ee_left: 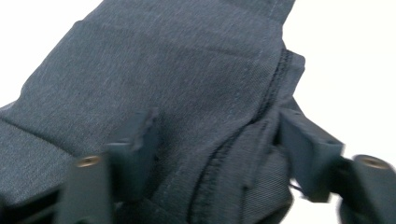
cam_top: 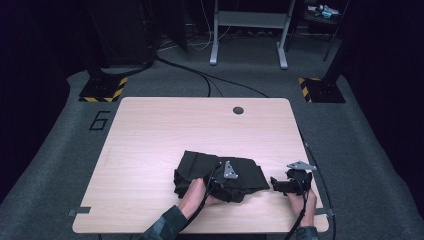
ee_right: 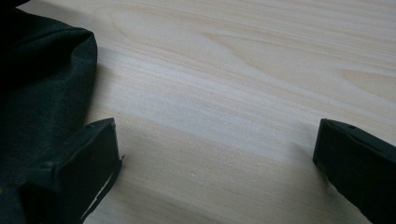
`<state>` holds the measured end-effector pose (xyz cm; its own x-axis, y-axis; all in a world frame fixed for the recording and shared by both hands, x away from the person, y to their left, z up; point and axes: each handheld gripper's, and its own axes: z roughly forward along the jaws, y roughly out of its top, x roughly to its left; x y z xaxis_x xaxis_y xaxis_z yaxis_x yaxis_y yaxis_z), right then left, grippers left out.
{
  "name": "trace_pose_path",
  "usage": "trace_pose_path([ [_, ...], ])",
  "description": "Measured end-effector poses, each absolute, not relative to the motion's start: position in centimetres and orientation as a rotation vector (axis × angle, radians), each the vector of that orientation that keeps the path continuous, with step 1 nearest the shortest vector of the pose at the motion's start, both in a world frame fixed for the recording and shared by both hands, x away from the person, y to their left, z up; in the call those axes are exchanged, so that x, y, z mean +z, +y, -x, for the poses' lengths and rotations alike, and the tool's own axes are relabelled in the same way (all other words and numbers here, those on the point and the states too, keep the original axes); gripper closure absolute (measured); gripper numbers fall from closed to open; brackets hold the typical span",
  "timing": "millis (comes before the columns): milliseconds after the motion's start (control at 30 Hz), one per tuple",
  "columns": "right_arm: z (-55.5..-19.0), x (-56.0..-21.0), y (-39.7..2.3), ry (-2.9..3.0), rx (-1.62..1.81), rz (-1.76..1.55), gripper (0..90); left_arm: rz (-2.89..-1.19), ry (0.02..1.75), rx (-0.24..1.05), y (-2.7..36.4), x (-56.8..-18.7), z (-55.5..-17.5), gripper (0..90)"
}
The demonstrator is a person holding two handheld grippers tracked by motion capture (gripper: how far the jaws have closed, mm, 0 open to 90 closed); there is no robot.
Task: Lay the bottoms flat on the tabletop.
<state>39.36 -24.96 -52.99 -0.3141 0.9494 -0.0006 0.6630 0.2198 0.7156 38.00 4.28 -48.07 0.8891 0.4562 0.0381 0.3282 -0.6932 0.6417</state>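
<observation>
cloth (cam_top: 220, 172): we see dark, finely woven fabric, crumpled, stitched seam showing (near table (cam_top: 150, 135) front edge) | left claw (ee_left: 217, 149): jaws straddle a seamed fold, whether clamped we cannot tell | right claw (ee_right: 215, 163): apart, over bare wood beside the cloth

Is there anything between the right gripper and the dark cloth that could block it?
Nothing visible stands in the way. The right gripper has its jaws wide open over bare table, and the dark cloth lies right beside one jaw. The left gripper already has a fold of the cloth between its jaws.
</observation>
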Motion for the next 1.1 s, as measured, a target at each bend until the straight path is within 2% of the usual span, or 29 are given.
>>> trace_pose_path([
  [100,-39.4,-53.0,-25.0,2.057,0.867,-1.487,0.0,-2.394,0.547,0.242,4.3,-47.8,-38.1,56.7],
  [333,-39.4,-53.0,-25.0,2.058,0.867,-1.487,0.0,-2.367,0.526,0.230,4.7,-47.6,-38.4,71.5],
  [633,-39.4,-53.0,-25.0,2.058,0.867,-1.487,0.0,-2.321,0.522,0.264,5.1,-46.5,-38.5,74.0],
  [1100,-39.4,-53.0,-25.0,2.058,0.867,-1.487,0.0,-2.198,0.579,0.355,7.9,-42.8,-39.1,74.5],
])
